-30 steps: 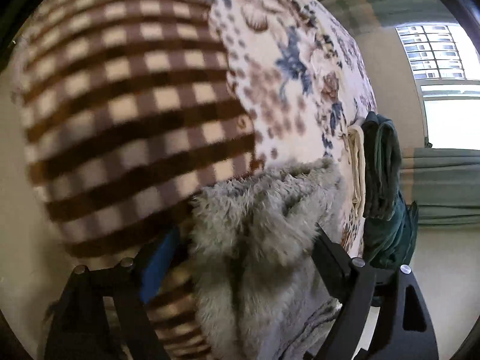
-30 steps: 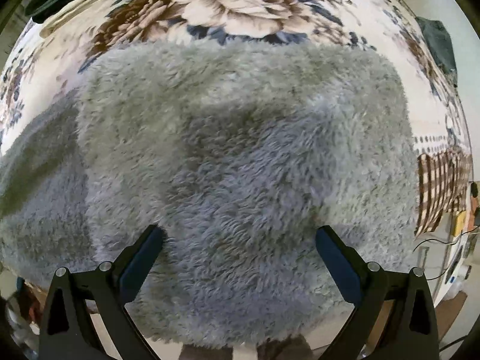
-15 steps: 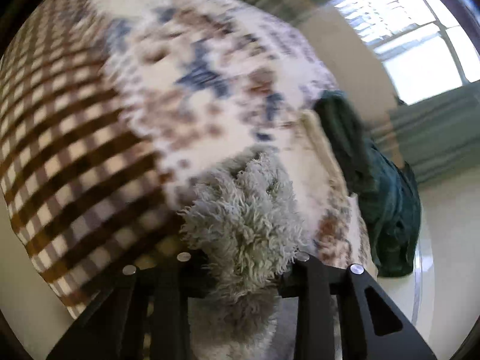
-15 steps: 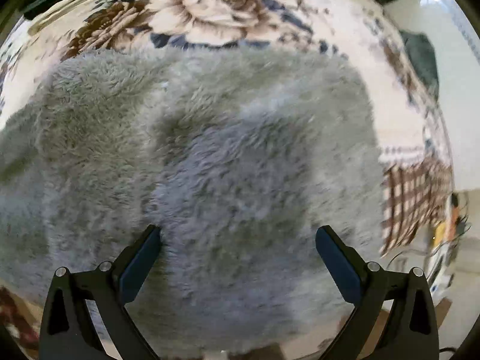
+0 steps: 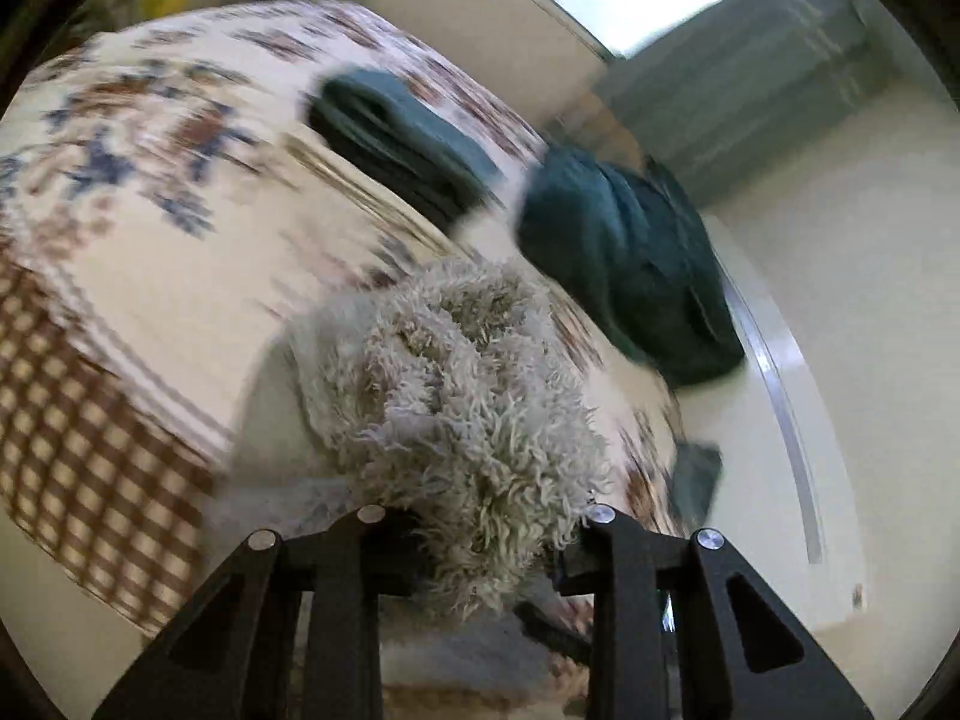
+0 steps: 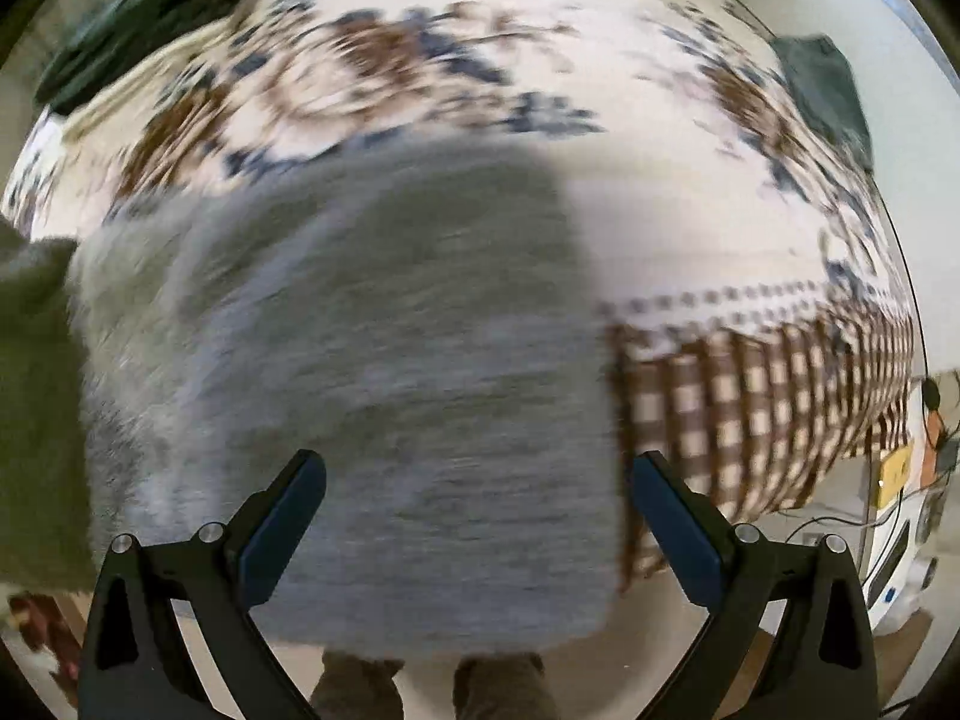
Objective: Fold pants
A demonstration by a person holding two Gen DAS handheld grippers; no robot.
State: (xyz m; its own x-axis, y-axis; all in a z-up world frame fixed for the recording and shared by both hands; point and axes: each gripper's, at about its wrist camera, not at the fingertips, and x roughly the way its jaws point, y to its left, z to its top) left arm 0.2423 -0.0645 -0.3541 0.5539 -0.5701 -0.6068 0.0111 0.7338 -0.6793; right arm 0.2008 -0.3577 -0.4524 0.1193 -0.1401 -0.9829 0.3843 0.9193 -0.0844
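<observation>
- Left claw (image 5: 480, 540): clenched on a bunched tuft of the grey fleece pants (image 5: 456, 396); the pile swells out directly ahead of the narrowed fingers, and this edge is raised off the bed (image 5: 150, 276).
- Right claw (image 6: 474, 516): released, fingers spread wide, nothing between them; the broad panel of the pants (image 6: 372, 360) lies under and ahead of it.
- Position of the pants: spread on the floral bedspread near the bed's front edge. In the right wrist view the right-hand border of the panel sits next to the checked band (image 6: 762, 408), and the near border hangs towards the viewer.
- Governing relation (judgement): the left claw alone has hold of fabric, so it would lead the fold; the free cloth lies to its right and below it, so the carry would run across the panel towards the right claw's side. How the garment's long axis runs cannot be told, since neither waistband nor cuffs are distinguishable.
- Left wrist view only: the pinch itself, the lifted edge, and dark green garments (image 5: 624, 276) farther back on the bed, well apart from the pants.
- Right wrist view only: the flat extent and outline of the panel, and a raised fold of grey fleece at the left margin; heavy motion blur hides surface detail.
</observation>
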